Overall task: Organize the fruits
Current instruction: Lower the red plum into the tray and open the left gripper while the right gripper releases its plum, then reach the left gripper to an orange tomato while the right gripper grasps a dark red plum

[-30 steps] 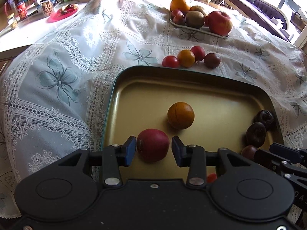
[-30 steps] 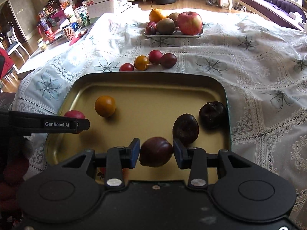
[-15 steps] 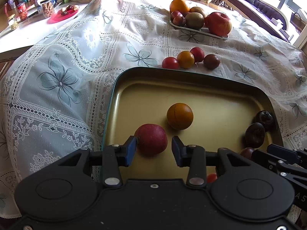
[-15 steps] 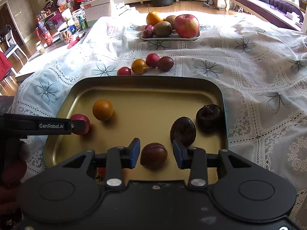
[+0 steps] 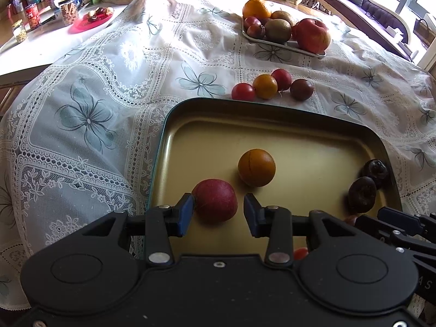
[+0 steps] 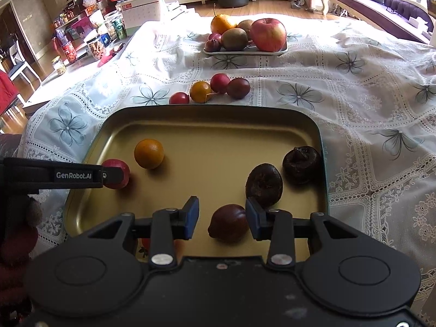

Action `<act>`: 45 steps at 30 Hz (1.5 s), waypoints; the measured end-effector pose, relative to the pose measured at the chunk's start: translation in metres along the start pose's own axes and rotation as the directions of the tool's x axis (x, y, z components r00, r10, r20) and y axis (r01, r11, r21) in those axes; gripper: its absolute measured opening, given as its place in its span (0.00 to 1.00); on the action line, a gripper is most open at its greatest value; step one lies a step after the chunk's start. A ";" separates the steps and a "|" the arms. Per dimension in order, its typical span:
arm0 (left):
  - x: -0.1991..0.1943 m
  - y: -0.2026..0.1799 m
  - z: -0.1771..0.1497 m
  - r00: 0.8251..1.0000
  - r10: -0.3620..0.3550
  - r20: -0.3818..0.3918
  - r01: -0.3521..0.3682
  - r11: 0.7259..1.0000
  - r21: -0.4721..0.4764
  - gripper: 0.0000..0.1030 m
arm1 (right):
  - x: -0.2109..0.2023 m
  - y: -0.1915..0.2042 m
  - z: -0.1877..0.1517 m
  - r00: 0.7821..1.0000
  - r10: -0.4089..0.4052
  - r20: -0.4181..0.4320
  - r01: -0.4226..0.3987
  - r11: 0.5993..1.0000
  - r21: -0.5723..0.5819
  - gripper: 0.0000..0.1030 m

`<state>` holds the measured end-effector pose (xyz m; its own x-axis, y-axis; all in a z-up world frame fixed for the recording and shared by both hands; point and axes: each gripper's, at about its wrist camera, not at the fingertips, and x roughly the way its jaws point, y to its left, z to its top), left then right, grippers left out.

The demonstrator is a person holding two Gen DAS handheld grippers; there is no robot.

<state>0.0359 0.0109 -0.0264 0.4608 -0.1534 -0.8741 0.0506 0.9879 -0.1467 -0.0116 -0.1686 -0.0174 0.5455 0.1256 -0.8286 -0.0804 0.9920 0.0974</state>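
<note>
While both claws hang spread over the gold tray (image 5: 174,125), neither grips anything. Left claw (image 5: 218,212): jaws apart, a red fruit (image 5: 215,200) lies on the tray floor between them, touching the left pad, clear of the right. Right claw (image 6: 220,219): jaws apart, a dark plum (image 6: 229,223) sits between them. Tray also holds an orange fruit (image 6: 149,154) and two dark wrinkled fruits (image 6: 263,185). Four small fruits (image 6: 209,90) lie on the lace cloth (image 6: 354,95) just beyond the rim.

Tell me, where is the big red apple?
In the right wrist view, the apple sits far back on the small tray, right of the kiwis.
</note>
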 end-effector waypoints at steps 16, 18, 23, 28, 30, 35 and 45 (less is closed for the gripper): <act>0.004 -0.002 0.051 0.999 0.030 0.018 -0.031 0.999 0.021 0.47 | -0.005 -0.003 0.035 0.998 -0.018 0.053 0.017 1.000 0.013 0.40; 0.009 -0.004 0.063 0.999 0.038 0.026 -0.038 0.999 0.022 0.47 | -0.003 -0.004 0.045 0.998 -0.025 0.051 0.024 1.000 0.019 0.40; 0.024 -0.011 0.091 0.996 0.073 0.057 -0.076 0.996 0.036 0.47 | 0.009 -0.011 0.074 0.998 -0.030 0.057 0.027 0.998 0.053 0.40; 0.045 -0.016 0.119 0.997 0.057 0.056 -0.060 0.997 0.047 0.47 | 0.033 -0.024 0.109 0.995 -0.058 0.075 0.050 0.993 0.108 0.40; 0.055 -0.017 0.128 0.997 0.042 0.058 -0.044 0.998 0.042 0.47 | 0.048 -0.029 0.125 0.995 -0.075 0.072 0.065 0.990 0.121 0.41; 0.078 -0.019 0.144 0.994 0.066 0.092 -0.070 0.997 0.041 0.47 | 0.092 -0.042 0.156 0.996 -0.084 -0.002 0.083 0.982 0.172 0.41; 0.109 -0.019 0.151 0.993 0.058 0.103 -0.065 0.995 0.070 0.47 | 0.144 -0.051 0.172 0.993 -0.118 0.014 0.111 0.964 0.240 0.41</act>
<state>0.2189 -0.0213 -0.0486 0.5517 -0.0927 -0.8288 0.0823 0.9950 -0.0566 0.2141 -0.1987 -0.0466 0.5631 0.0076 -0.8264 0.1835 0.9738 0.1340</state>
